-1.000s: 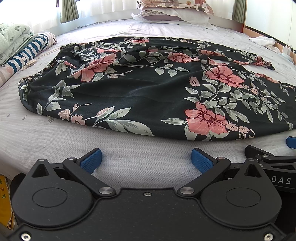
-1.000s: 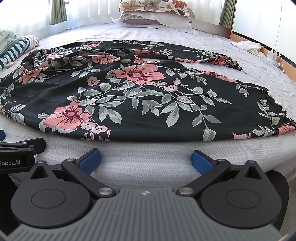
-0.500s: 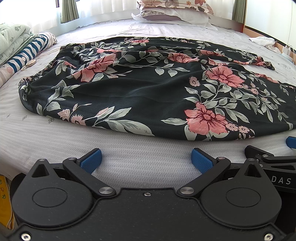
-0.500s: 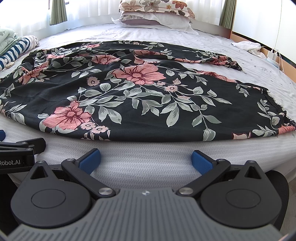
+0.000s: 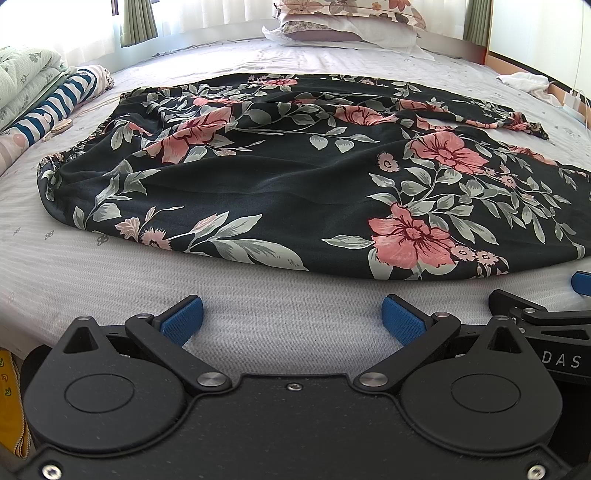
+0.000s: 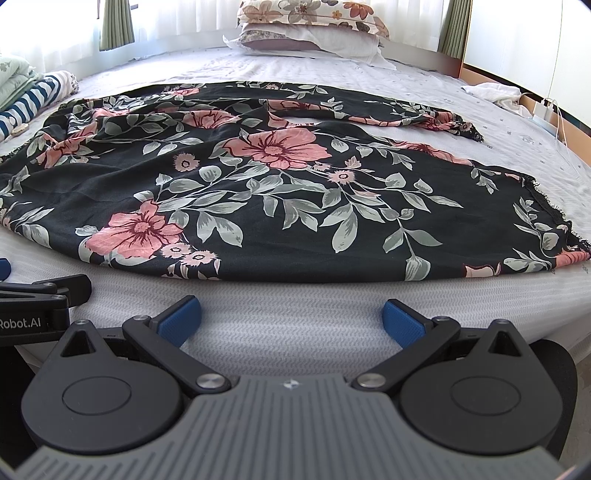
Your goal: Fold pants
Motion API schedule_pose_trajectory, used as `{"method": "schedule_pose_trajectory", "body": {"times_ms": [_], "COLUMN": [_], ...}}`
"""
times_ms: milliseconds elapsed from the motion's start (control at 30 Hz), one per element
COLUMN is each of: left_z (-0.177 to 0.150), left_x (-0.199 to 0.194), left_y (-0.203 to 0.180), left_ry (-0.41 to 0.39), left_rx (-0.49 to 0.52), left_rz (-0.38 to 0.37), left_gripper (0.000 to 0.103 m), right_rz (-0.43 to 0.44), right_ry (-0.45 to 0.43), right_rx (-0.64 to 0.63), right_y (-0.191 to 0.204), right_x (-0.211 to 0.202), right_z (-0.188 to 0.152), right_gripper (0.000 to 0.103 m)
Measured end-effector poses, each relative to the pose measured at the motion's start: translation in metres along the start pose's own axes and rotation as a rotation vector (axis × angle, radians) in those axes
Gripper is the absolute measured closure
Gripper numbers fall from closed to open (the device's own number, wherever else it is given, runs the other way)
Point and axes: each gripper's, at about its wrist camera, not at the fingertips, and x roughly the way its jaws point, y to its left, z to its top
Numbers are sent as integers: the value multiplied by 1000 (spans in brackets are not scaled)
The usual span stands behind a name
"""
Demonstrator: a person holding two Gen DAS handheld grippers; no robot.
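Note:
Black pants with pink flowers and grey-green leaves lie spread across the bed, waistband to the left and leg ends to the right. My left gripper hovers open over the bed's near edge, just short of the pants' near hem, nothing between its blue pads. My right gripper stands open the same way, a little to the right along that hem. Each gripper shows at the side of the other's view.
The bed sheet is pale grey with a fine pattern. Folded striped and green bedding lies at the left. Pillows are stacked at the far end. A white cloth and a cable lie at the right edge.

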Motion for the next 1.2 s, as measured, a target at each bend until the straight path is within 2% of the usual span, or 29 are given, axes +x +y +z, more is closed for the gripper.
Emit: {"method": "schedule_pose_trajectory", "body": {"times_ms": [800, 1200], "left_z": [1, 4], "left_x": [1, -2], "left_y": [1, 5], "left_ry": [6, -26], "left_rx": [-15, -18], "left_rz": [4, -15], "left_gripper": [0, 0], "right_rz": [0, -24], "right_ry": [-9, -143], "right_rx": [1, -37], "right_y": [0, 5], "right_x": [-3, -8], "right_z": [-1, -17], "right_gripper": [0, 0]}}
